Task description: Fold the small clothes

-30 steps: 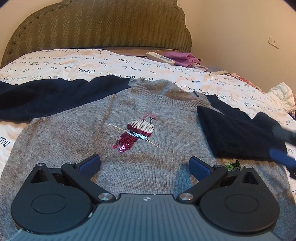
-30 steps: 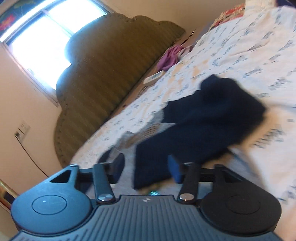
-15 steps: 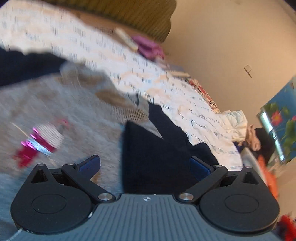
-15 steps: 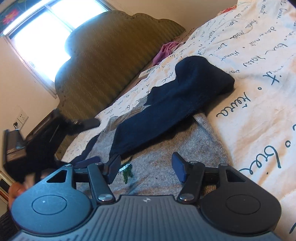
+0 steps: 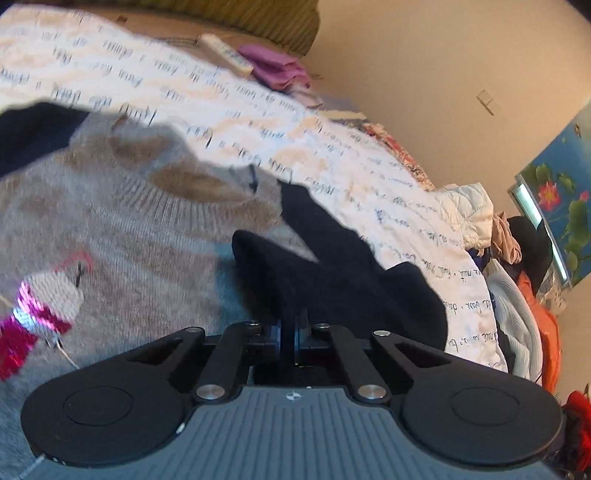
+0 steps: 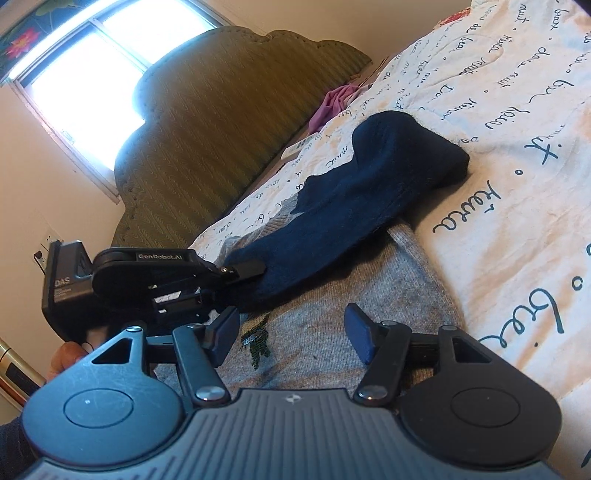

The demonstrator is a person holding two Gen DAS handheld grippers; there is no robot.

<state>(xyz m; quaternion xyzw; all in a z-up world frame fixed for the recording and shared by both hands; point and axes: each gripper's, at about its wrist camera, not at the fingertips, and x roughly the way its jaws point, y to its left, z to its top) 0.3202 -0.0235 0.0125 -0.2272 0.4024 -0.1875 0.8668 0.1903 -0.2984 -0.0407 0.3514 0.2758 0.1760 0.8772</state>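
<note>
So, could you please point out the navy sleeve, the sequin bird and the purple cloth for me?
navy sleeve point(image 6: 388, 184): right wrist view, on its folded middle.
sequin bird point(image 5: 51, 295): left wrist view, on its pale body.
purple cloth point(image 5: 277, 66): left wrist view, on its centre.

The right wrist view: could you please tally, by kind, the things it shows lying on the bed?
Sweater: 1
Purple cloth: 1
Patterned cloth: 1
White power strip: 1
Total: 4

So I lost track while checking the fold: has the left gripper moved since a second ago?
Yes. The left gripper swung off the sequin bird toward the folded navy sleeve and has shut on its cuff; the bird now sits at the left edge.
</note>
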